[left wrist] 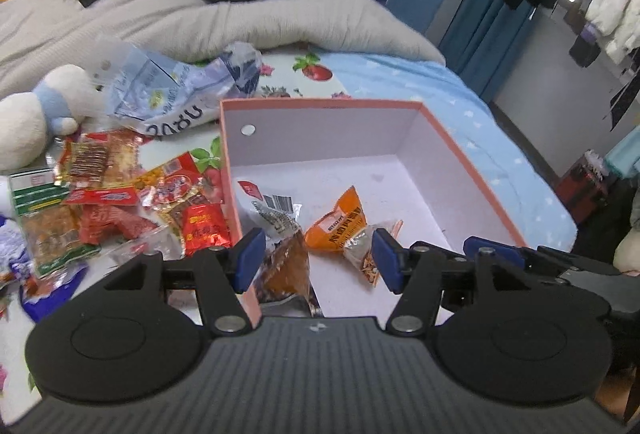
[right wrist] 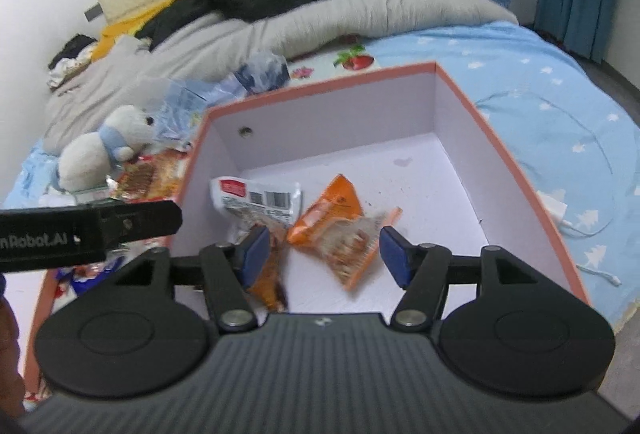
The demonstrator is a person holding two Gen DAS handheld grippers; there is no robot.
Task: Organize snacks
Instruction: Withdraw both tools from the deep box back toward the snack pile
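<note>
An orange-rimmed cardboard box [left wrist: 472,161] with a white inside lies on the bed. Two packets lie in it: a white-topped one with brown contents [left wrist: 280,230] and an orange one [left wrist: 340,226]. My left gripper [left wrist: 318,260] hangs open over the box's near left corner, with both packets below its blue pads and neither touched. My right gripper [right wrist: 324,254] is open above the same box [right wrist: 500,137]. The orange packet [right wrist: 332,218] lies blurred between its pads, free of them, beside the white-topped packet [right wrist: 256,199]. A pile of red and green snack packets [left wrist: 120,201] lies left of the box.
A white and blue plush toy [left wrist: 36,113] and a crumpled blue-white plastic bag [left wrist: 168,89] lie behind the pile. A grey duvet [left wrist: 160,17] with black clothes fills the far bed. The bed's edge drops off at the right, where a white cable [right wrist: 580,230] lies.
</note>
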